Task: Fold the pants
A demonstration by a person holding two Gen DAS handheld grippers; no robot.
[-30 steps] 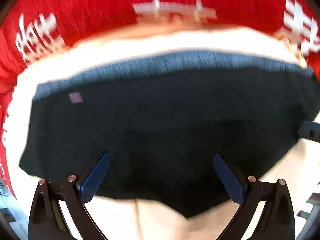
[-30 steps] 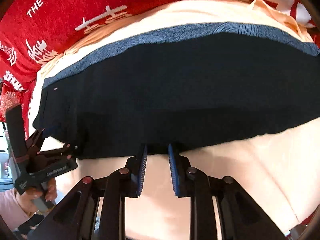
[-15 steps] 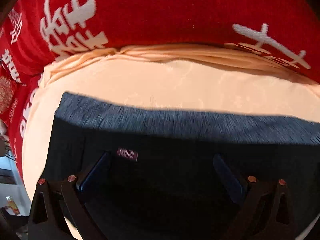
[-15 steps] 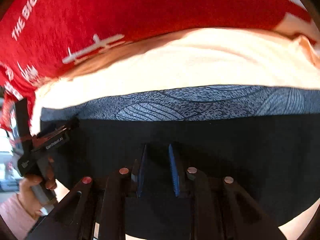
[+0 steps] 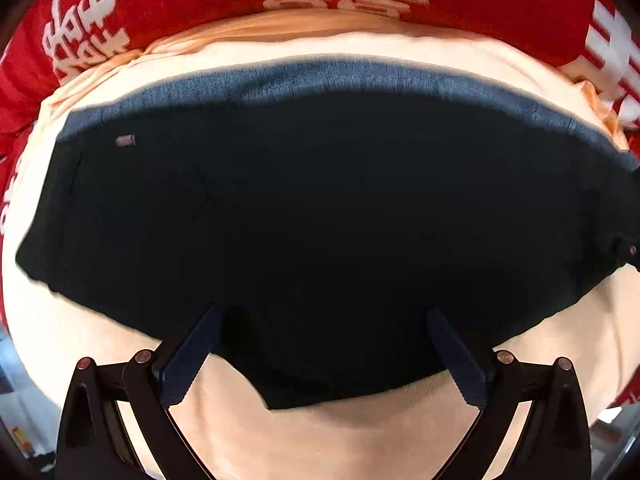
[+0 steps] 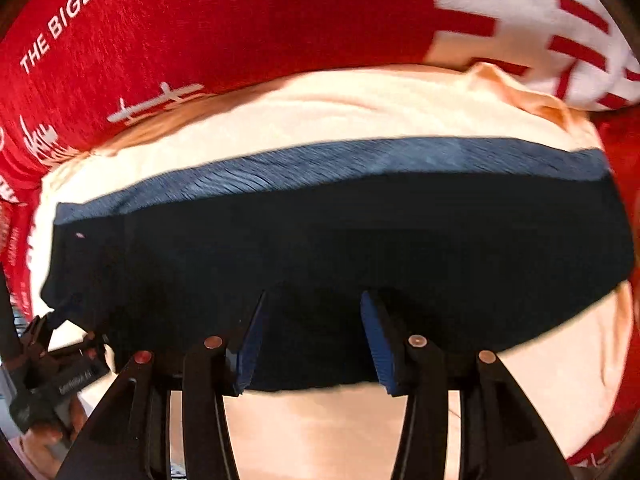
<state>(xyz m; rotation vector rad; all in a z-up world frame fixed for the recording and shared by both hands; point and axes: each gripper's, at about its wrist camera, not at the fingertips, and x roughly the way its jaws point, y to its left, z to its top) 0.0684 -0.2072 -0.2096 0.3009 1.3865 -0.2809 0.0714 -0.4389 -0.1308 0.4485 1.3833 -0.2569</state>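
red cloth printed with white characters (image 6: 248, 28) backs a cream-coloured sheet (image 5: 360, 436) spread over the surface. on that sheet lie the dark navy pants (image 5: 320, 220), folded into a broad band with a lighter blue patterned strip (image 6: 360, 160) along the far edge and a small pale label (image 5: 125, 140) near the far left corner. the left gripper (image 5: 320, 344) points down over the near edge of the pants, its blue-padded fingers (image 5: 188, 360) spread wide with nothing clamped between them. the right gripper (image 6: 312, 340) hangs over the near hem, its jaws opening; the dark fabric lies between and under its fingers (image 6: 248, 344), but the pads do not press on it. in the right wrist view the left gripper shows at the lower left by the pants' corner, held by a person's hand (image 6: 44, 440).
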